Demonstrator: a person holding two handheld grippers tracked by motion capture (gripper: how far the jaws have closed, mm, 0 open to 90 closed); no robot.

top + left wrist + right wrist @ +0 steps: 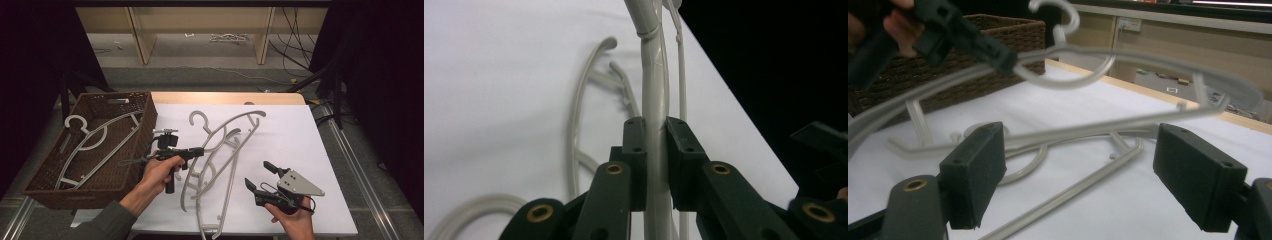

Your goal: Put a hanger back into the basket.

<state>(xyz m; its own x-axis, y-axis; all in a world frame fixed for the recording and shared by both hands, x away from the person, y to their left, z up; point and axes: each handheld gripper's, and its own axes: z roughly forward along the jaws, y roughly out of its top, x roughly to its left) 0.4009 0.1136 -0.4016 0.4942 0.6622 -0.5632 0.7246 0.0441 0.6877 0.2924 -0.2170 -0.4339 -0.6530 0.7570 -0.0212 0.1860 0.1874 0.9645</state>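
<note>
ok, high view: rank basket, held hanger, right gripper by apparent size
1. basket
2. held hanger, clamped in the left gripper
3. right gripper, jaws open, nearer the camera, so its true size is unsure

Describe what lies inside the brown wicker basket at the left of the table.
One pale grey plastic hanger lies inside the wicker basket, its hook toward the far left corner. Dark woven floor shows around it. The near wall hides the strip of floor just behind it.
</note>
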